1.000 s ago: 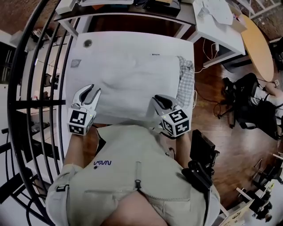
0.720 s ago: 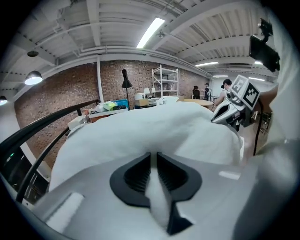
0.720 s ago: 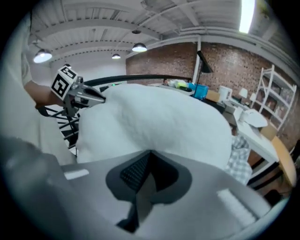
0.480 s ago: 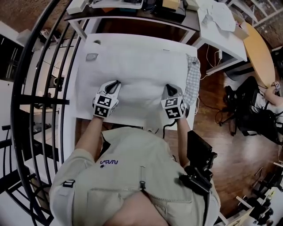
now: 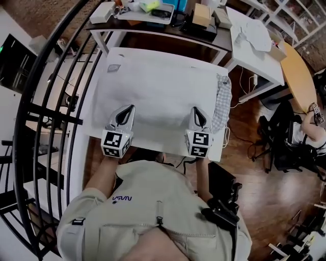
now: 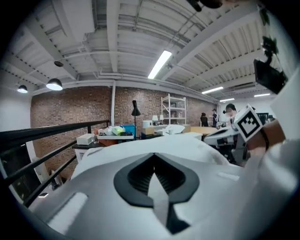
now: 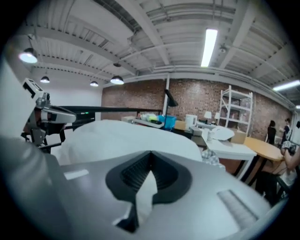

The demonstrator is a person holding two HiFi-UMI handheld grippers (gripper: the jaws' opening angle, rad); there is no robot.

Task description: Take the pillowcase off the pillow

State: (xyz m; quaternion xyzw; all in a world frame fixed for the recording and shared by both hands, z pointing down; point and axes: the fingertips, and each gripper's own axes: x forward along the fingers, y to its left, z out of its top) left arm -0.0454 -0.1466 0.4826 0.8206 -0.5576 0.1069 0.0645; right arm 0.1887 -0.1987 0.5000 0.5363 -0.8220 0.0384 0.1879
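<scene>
A white pillow in its white pillowcase (image 5: 163, 92) lies flat on the white table (image 5: 116, 55). Both grippers sit at its near edge. My left gripper (image 5: 127, 108) has just been closing and is shut on a fold of the pillowcase (image 6: 159, 197), which runs between the dark pads (image 6: 136, 176). On the right side my right gripper (image 5: 195, 110) is shut on another pinch of the white fabric (image 7: 143, 197). A checked cloth (image 5: 220, 99) shows at the pillow's right end.
Black curved railing bars (image 5: 48, 102) run along the left. Behind the table stands a cluttered desk (image 5: 168, 15), with a second white table (image 5: 254, 41) to its right. Wooden floor, cables and a seated person (image 5: 310, 127) are at the right.
Both grippers stood open near the pillow's front edge a second ago. They reached onto the edge, shut on the fabric, and have drawn back a little toward the person.
</scene>
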